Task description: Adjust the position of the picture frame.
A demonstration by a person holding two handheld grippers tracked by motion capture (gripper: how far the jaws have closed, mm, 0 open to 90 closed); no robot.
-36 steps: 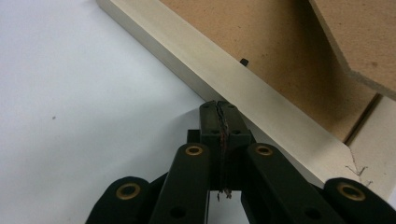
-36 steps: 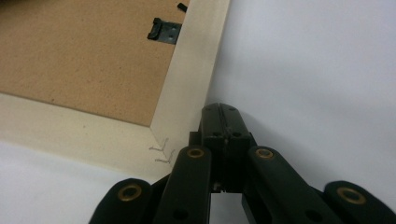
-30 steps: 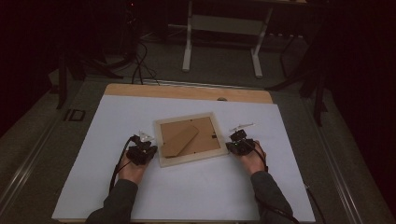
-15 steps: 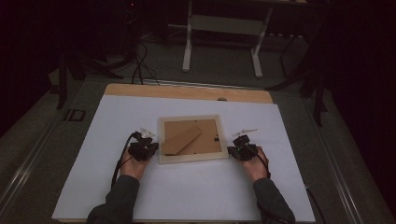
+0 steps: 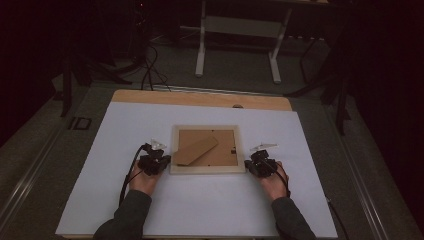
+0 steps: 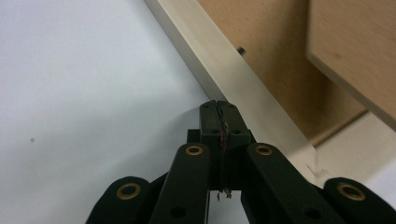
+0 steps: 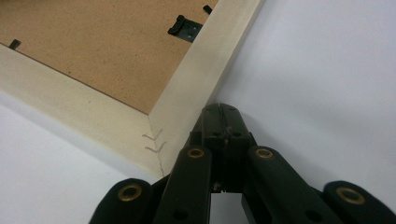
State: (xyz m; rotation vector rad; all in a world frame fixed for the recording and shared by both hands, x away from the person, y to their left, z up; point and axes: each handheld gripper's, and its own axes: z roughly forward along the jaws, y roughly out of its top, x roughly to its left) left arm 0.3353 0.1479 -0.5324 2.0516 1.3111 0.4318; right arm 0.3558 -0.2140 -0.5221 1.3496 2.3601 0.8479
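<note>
The picture frame (image 5: 207, 149) lies face down in the middle of the white sheet (image 5: 125, 200) on your bench (image 5: 150, 96), its brown backing board turned up and its edges running square to the sheet, and across that backing the fold-out stand (image 5: 196, 150) lies slanted, reaching toward the frame's left rail. A small black clip (image 7: 184, 27) sits on the backing just inside the right rail. Your left gripper (image 5: 161, 161) is right at the frame's near left corner, fingers (image 6: 210, 116) pressed tight together with nothing between them, their tip up against the pale outer edge of the rail (image 6: 243, 84) in the left gripper view. Your right gripper (image 5: 254, 165) mirrors it at the near right corner, fingers (image 7: 215, 123) likewise fully closed and holding nothing, tip touching the outside of the right rail just above the mitred joint (image 7: 154, 135) where two staples show. Both of your hands (image 5: 142, 179) rest low on the sheet behind the grippers, sleeves coming in from the near edge, a cable trailing back from the left one, and beyond the bench the floor is dark, with a white stand's legs (image 5: 201, 50) on it
</note>
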